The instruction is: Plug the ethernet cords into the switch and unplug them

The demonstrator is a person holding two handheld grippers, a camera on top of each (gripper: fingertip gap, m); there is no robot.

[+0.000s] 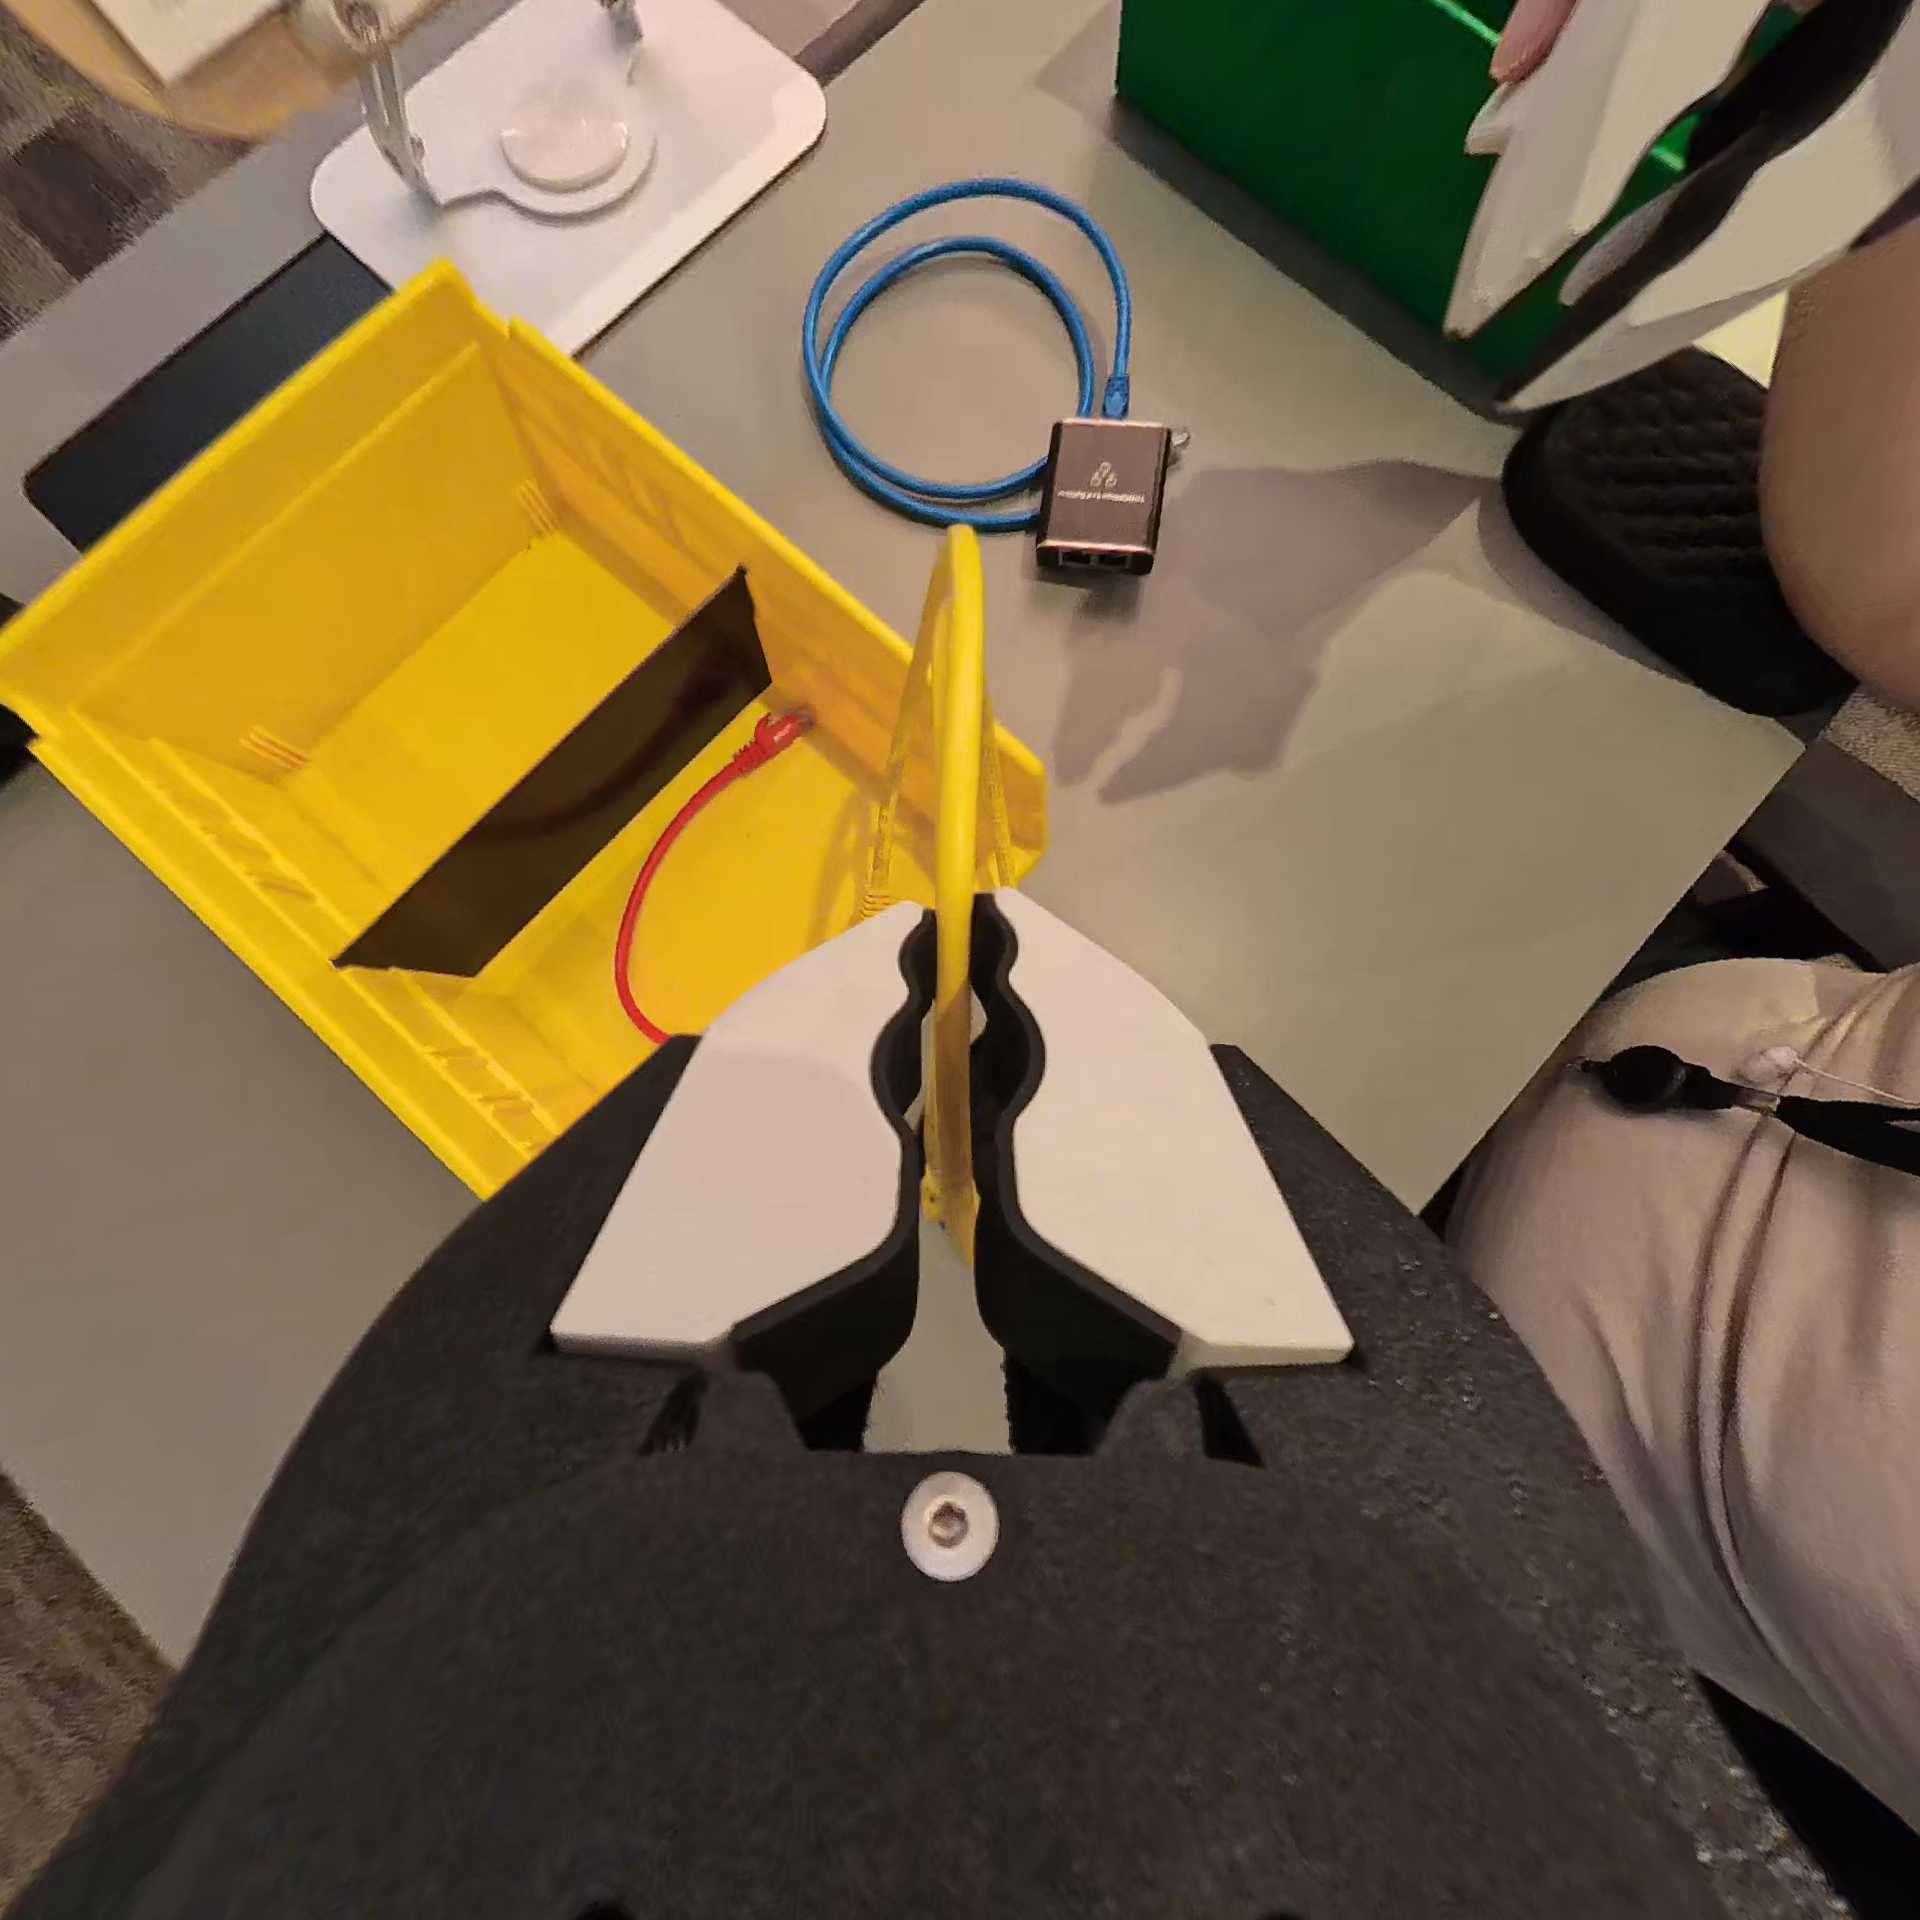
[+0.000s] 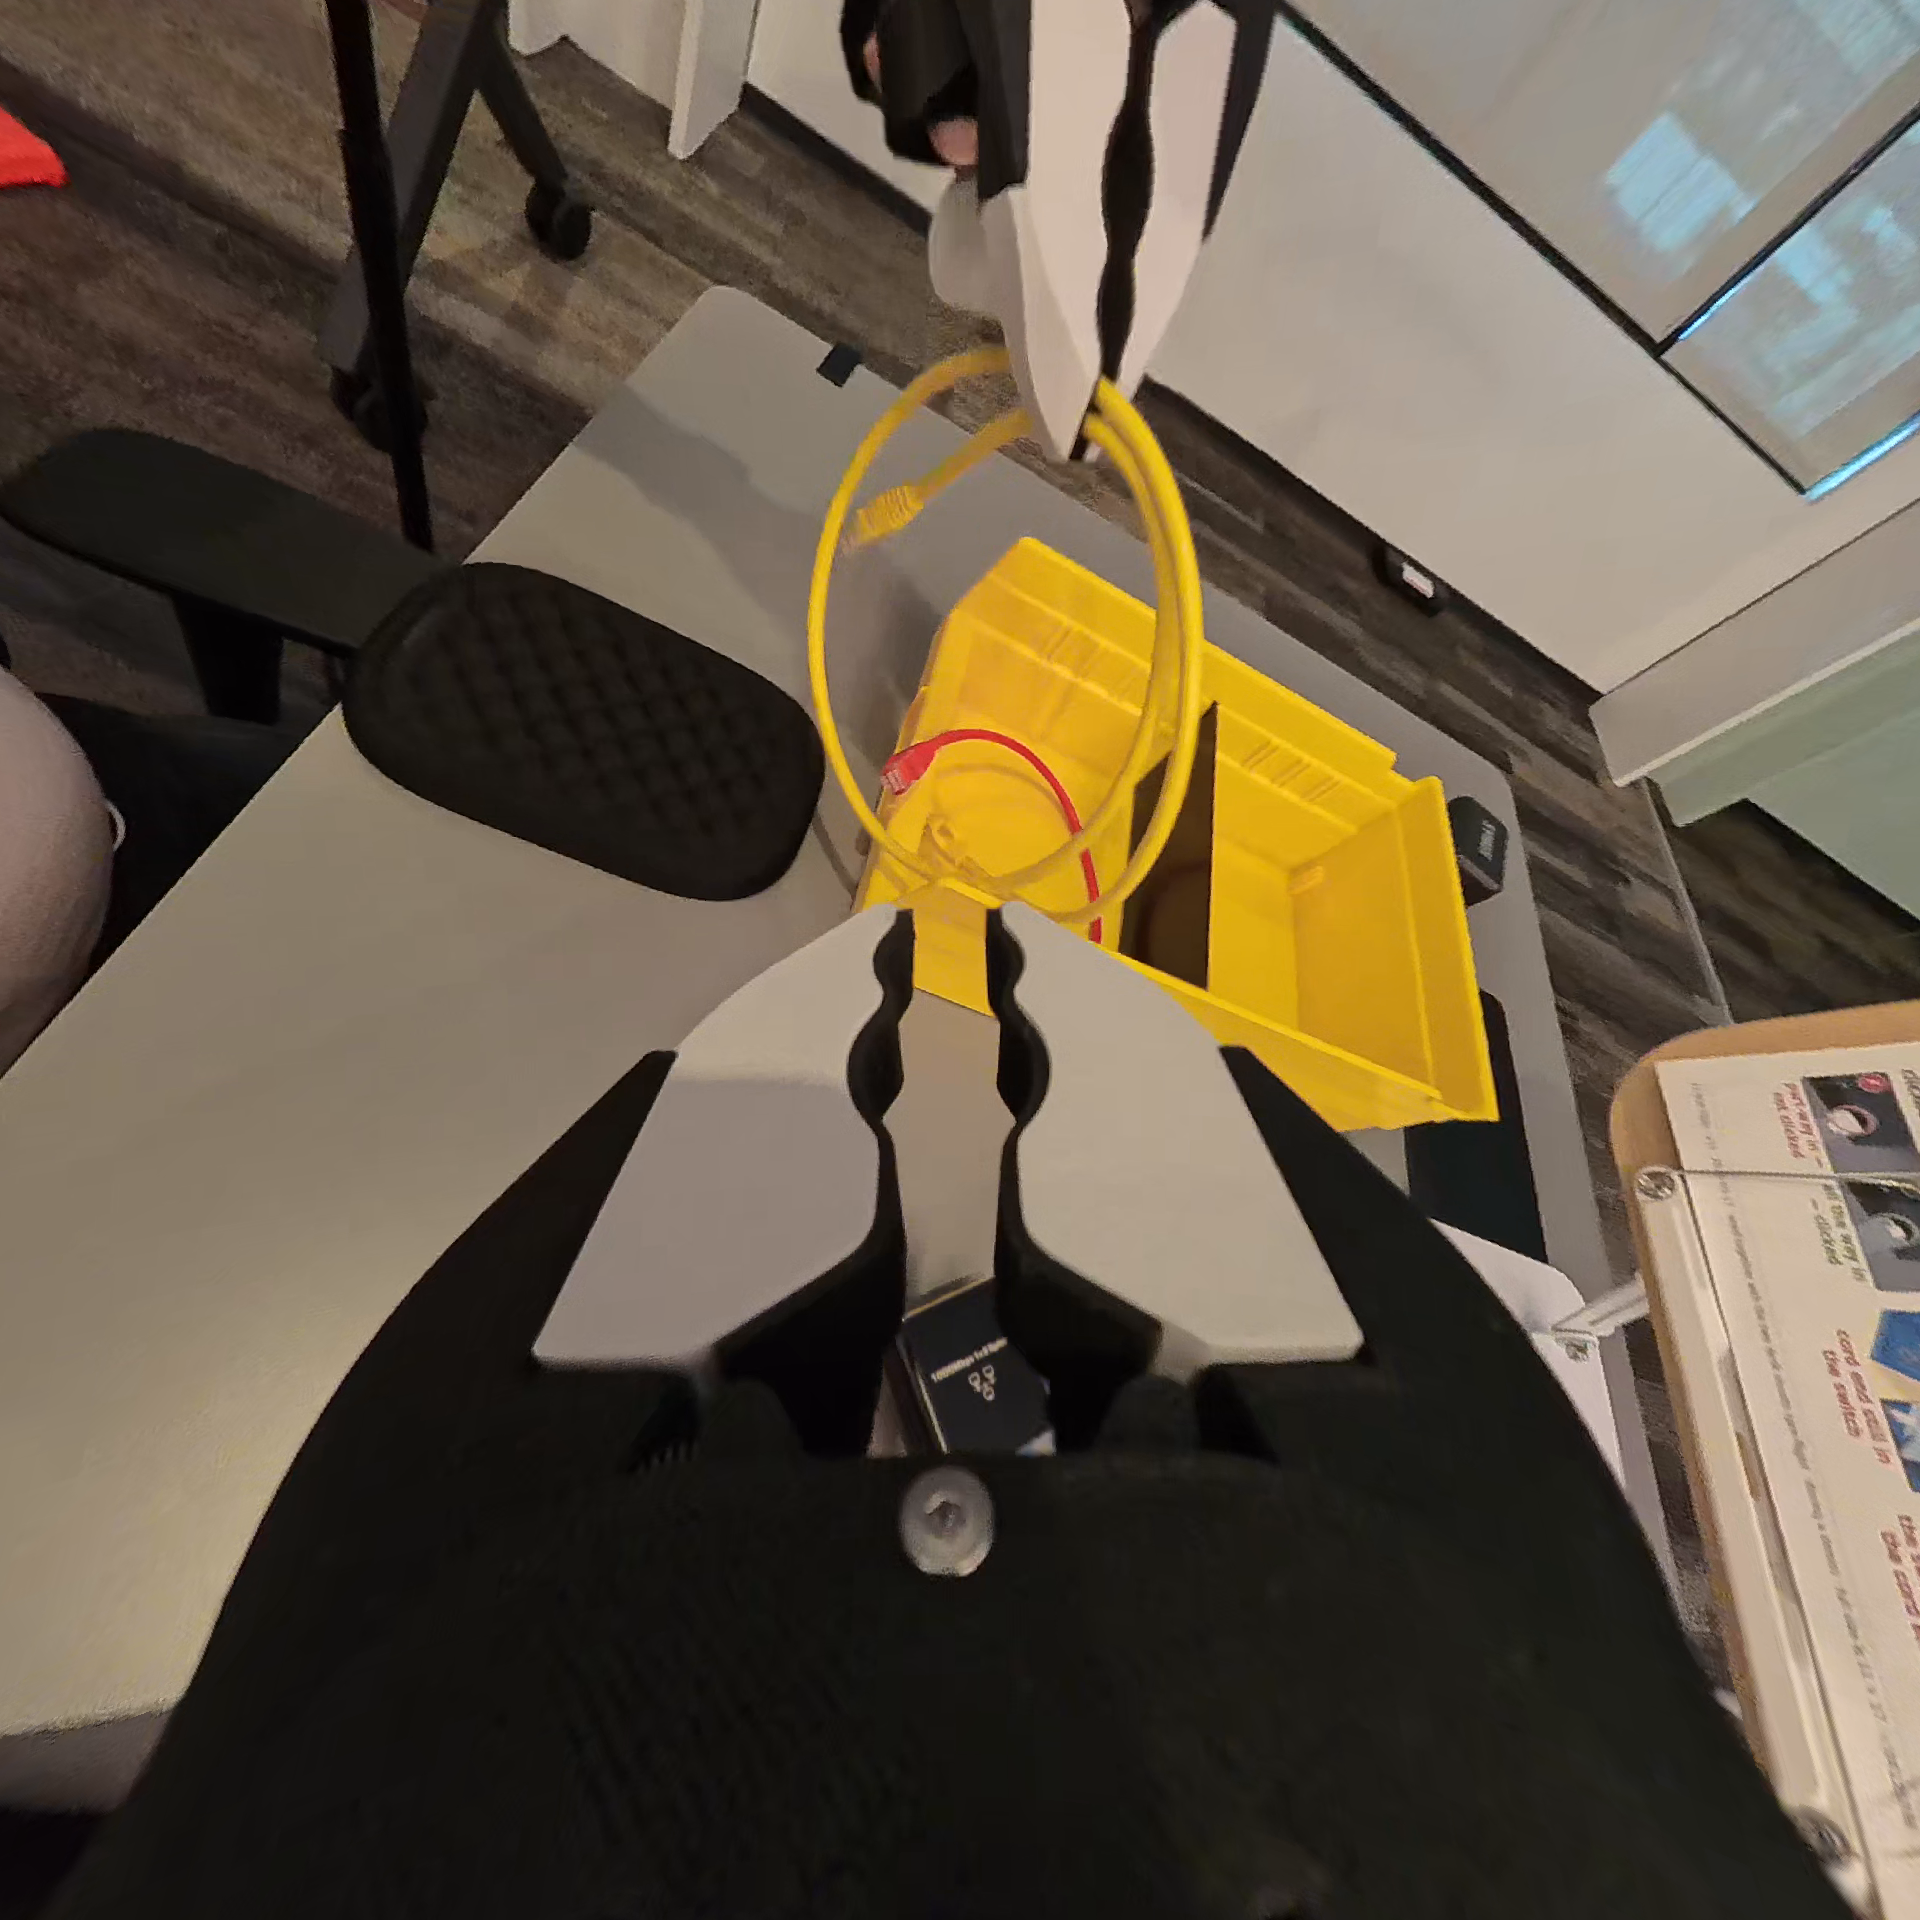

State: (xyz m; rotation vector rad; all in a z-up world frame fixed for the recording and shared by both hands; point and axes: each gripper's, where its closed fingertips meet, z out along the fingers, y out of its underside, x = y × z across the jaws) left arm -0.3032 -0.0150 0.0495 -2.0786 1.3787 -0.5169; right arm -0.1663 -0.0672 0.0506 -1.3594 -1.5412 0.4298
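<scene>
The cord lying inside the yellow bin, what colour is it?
Red. The cord shows best in the left wrist view, lying in the bin.

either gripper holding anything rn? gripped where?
Left gripper is shut on the coiled yellow ethernet cord, gripped on the cable loops, not a plug; the coil hangs over the yellow bin. Right gripper is open, holding nothing.

Both wrist cameras look steeply down along their fingers at the grey table (image 1: 1299, 935), sharing the yellow bin (image 1: 312, 582) from opposite sides.
</scene>
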